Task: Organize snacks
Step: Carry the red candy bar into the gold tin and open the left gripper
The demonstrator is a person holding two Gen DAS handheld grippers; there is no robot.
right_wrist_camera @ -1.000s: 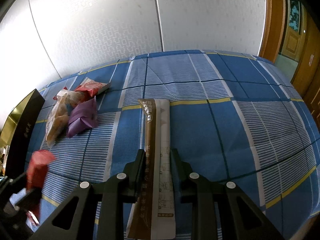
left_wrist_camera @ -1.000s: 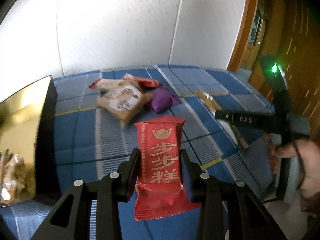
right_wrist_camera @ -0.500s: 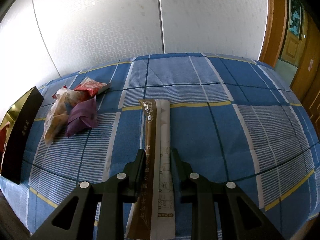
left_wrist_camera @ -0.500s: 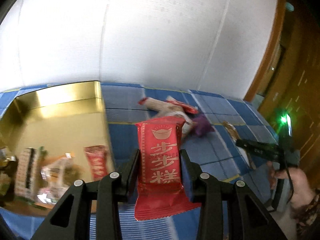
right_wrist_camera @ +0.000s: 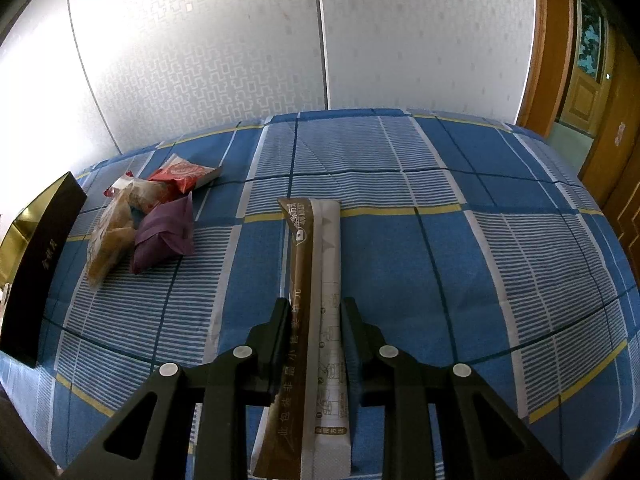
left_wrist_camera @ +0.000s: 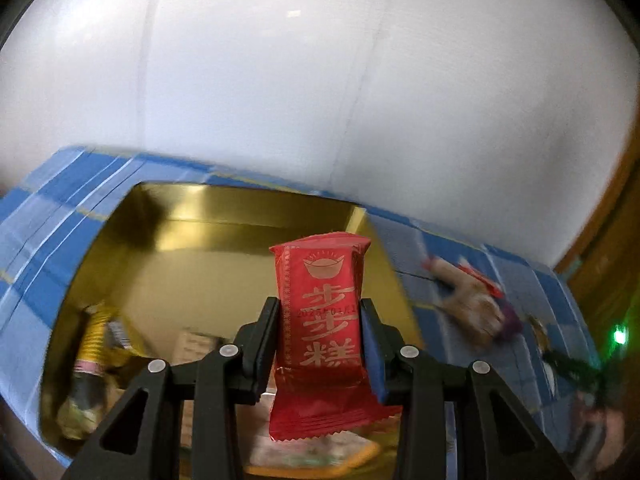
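Note:
My left gripper (left_wrist_camera: 319,316) is shut on a red snack packet (left_wrist_camera: 320,312) with gold characters, held upright above the open gold box (left_wrist_camera: 224,220). Several snacks lie in the box's near left part. In the right wrist view my right gripper (right_wrist_camera: 316,316) is shut on a long brown and white stick sachet (right_wrist_camera: 316,280) that points away over the blue checked cloth (right_wrist_camera: 480,240). A pile of loose snacks lies at the left: a purple packet (right_wrist_camera: 164,236), a clear bag of pastry (right_wrist_camera: 110,240) and a red and white packet (right_wrist_camera: 184,172).
The gold box shows its dark outer wall (right_wrist_camera: 36,264) at the left edge of the right wrist view. In the left wrist view the loose snack pile (left_wrist_camera: 476,300) lies to the right of the box, blurred. A white wall rises behind the table and a wooden door (right_wrist_camera: 588,80) stands at the right.
My left gripper has swung left with the red packet, from over the cloth near the snack pile to above the gold box. The right gripper and its sachet have stayed put.

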